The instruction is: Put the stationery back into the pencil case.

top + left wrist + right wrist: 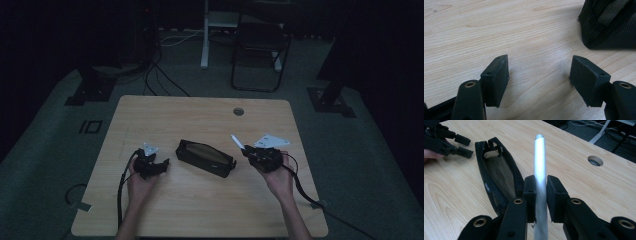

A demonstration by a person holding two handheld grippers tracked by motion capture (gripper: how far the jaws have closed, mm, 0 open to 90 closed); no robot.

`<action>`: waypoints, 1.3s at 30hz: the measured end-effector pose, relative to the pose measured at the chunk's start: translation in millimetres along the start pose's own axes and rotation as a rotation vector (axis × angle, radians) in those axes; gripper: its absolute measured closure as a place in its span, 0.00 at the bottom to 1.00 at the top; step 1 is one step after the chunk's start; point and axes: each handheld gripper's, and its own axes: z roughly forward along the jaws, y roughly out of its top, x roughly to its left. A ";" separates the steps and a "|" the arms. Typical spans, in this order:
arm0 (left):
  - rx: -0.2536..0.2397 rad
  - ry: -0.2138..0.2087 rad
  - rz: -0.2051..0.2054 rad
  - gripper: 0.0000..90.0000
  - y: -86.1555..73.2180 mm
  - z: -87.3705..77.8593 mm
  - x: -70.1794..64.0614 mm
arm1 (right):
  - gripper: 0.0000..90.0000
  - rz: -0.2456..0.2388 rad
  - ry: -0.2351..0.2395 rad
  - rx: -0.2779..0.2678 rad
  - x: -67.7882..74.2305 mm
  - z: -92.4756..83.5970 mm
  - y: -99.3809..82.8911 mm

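Pale wood-grain tabletop (pixel 200 210) in a dim room. Right hand-held gripper (pixel 541 188) pinches a smooth silver-white pen (pixel 540 160). Left hand-held gripper (pixel 539 72) is spread, empty. Between them lies an unzipped black fabric pencil case (pixel 499 177); its small white label is unreadable.

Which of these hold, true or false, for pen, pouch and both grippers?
1. The right gripper is shut on the pen. True.
2. The pouch is zipped closed. False: it lies open.
3. The left gripper holds the pouch. False: its jaws are open with nothing between them, and the pouch lies apart from them.
4. The pouch lies on the table between the two grippers. True.
5. The pen lies inside the pouch. False: it is clamped in the right gripper.
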 end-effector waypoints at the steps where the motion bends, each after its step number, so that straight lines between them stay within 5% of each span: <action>1: 0.000 0.000 0.000 0.36 0.0 0.0 0.0 | 0.87 0.000 0.001 0.000 -0.1 0.2 0.1; 39: 0.000 -0.001 0.002 0.36 0.1 0.0 0.0 | 0.87 -0.037 0.031 -0.009 8.5 14.2 20.6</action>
